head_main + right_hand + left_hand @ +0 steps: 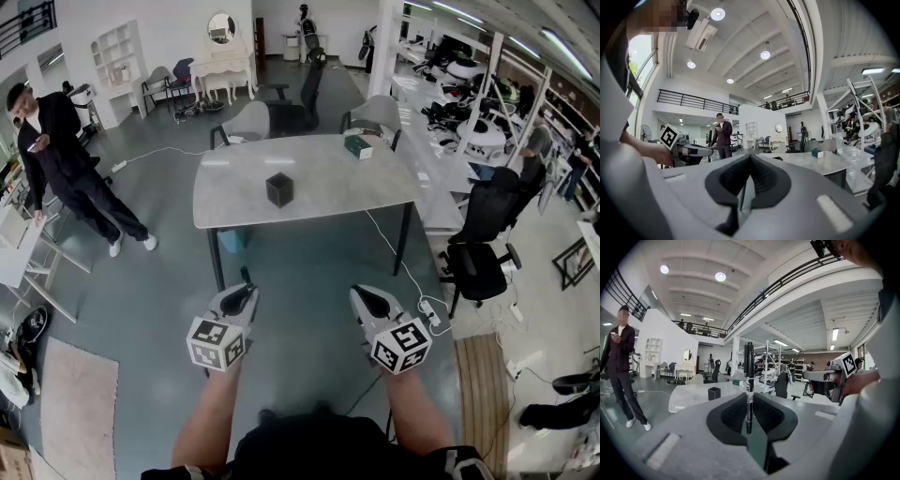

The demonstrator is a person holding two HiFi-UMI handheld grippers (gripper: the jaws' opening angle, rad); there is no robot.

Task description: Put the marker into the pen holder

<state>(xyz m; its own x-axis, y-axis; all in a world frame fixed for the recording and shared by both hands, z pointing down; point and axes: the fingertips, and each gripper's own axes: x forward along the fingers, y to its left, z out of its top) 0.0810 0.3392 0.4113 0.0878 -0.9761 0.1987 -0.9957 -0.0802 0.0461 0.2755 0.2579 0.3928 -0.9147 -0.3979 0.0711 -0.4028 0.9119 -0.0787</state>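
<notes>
A black marker [748, 380] stands upright between the jaws of my left gripper [749, 397], which is shut on it. In the head view its tip [246, 275] pokes out ahead of the left gripper [244, 294]. The pen holder [279, 189], a small black square cup, stands near the middle of the grey table [328, 202], well ahead of both grippers; it also shows small in the left gripper view [714, 393]. My right gripper [368, 298] is held level with the left one, jaws together and nothing between them [749, 157].
A green box [357, 146] lies at the table's far right. Office chairs [478, 253] stand right of the table, others behind it. A person [66, 169] in dark clothes stands at the left. A cable and power strip [427, 309] run over the floor.
</notes>
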